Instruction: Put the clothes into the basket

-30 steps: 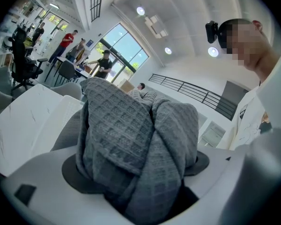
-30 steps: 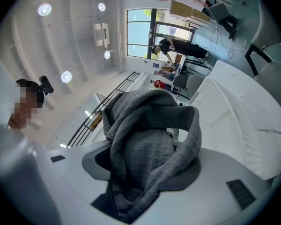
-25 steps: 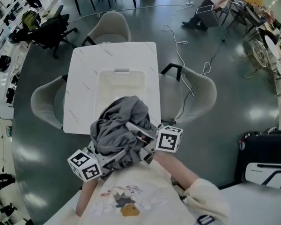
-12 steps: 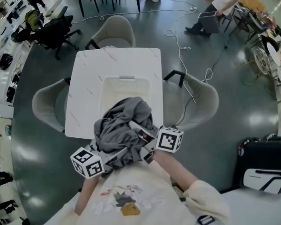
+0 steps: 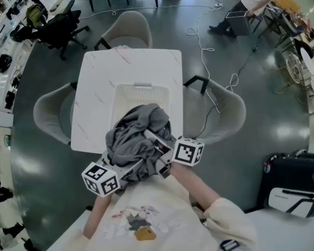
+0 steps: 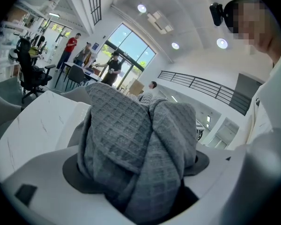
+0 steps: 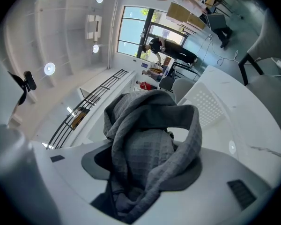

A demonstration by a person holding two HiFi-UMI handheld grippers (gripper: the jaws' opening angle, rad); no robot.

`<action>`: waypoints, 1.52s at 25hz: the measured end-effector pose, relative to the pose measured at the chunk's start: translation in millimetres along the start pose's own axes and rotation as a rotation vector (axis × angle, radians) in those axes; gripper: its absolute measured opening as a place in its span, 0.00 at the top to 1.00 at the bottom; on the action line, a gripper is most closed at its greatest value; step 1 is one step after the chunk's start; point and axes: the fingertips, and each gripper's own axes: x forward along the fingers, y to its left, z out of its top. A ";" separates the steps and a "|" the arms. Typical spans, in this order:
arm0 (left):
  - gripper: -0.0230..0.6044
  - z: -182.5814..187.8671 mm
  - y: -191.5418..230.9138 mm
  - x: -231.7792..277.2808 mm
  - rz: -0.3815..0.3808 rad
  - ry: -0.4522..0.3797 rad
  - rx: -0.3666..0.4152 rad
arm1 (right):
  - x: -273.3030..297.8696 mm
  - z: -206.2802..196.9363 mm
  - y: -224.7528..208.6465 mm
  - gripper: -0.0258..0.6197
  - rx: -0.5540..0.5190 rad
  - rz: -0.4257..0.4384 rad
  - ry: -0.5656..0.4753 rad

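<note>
1. The left gripper [image 5: 120,174] and right gripper [image 5: 165,153] had their fingers clamped on the clothes [image 5: 136,140], bunched above the near end of the basket [image 5: 141,90] on the desk [image 5: 94,88].
2. Carrying appeared under way; next came lowering and release.

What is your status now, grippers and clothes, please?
Jaws of left gripper and right gripper shut on grey garment. Garment bunched above near end of white basket, not yet in. Nothing seen in the way.

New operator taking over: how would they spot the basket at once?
Find the white square table ringed by grey chairs. The white perforated plastic basket sits on it, the only container, its near end hidden by a grey waffle-knit garment.
</note>
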 end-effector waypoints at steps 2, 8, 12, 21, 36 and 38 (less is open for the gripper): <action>0.26 -0.4 4.6 1.2 0.014 0.002 0.009 | 3.8 0.0 -4.1 0.60 -0.008 -0.019 0.008; 0.26 -1.5 18.7 8.1 0.054 0.020 0.042 | 14.2 1.9 -17.0 0.60 -0.023 -0.071 0.025; 0.26 -0.4 30.3 12.4 0.099 0.038 0.086 | 25.3 3.3 -26.7 0.60 -0.031 -0.101 0.045; 0.27 -4.9 51.7 20.2 0.165 0.074 0.175 | 48.0 2.1 -46.4 0.60 -0.079 -0.190 0.097; 0.29 -7.2 90.1 38.8 0.157 0.117 0.148 | 78.6 9.7 -78.4 0.60 -0.128 -0.305 0.128; 0.29 -10.1 97.3 44.2 0.167 0.123 0.143 | 82.1 11.7 -85.6 0.60 -0.157 -0.331 0.131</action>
